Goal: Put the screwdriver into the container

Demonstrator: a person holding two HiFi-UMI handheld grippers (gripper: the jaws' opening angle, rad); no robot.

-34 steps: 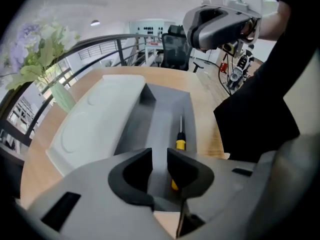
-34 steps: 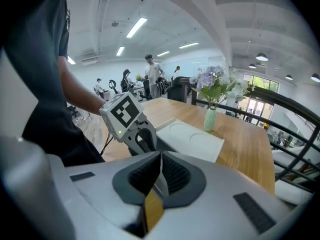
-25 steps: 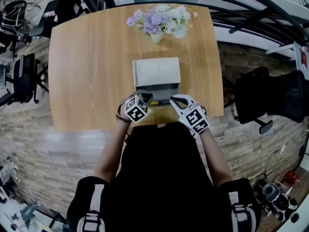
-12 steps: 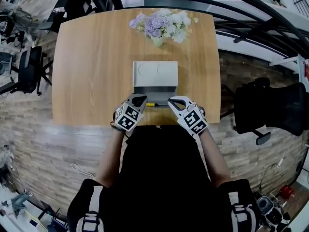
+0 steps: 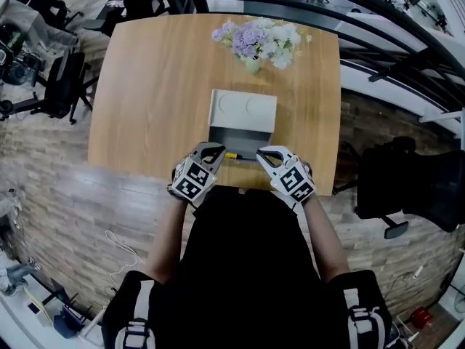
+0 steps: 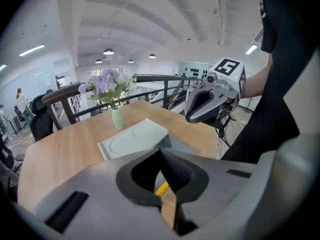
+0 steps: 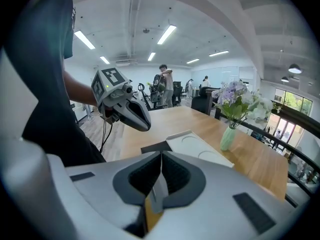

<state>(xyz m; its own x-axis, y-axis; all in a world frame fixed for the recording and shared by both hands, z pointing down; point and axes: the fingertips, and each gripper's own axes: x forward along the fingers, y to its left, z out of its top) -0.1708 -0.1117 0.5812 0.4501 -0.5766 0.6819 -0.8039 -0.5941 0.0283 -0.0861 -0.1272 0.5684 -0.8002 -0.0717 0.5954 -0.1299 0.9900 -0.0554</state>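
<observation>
a wooden table [image 5: 145, 86] is seen from above, with a grey container [image 5: 243, 111] set near its middle. the container is made up of a pale top marked with two round dents and a darker grey part on the side nearer the person. a vase of purple and white flowers [image 5: 260, 41] is placed at the far edge of the table, well apart from the container.

the screwdriver [image 5: 232, 155] is found outside the container, just beside its near side and close to the table's near edge. its yellow handle is shown between the tips of the two grippers. whether it is touched by either tip cannot be told.

the left gripper [image 5: 216, 151] is held just left of the yellow handle, with its jaws pressed together at the tips. a piece of the yellow handle is glimpsed through the gap under those tips in the left gripper view. the right gripper [image 5: 260, 153] is held just right of the screwdriver, its jaws likewise closed against each other, and a grey strip is seen in the gap under them. both grippers are pointed toward the container and tilted downward.
</observation>
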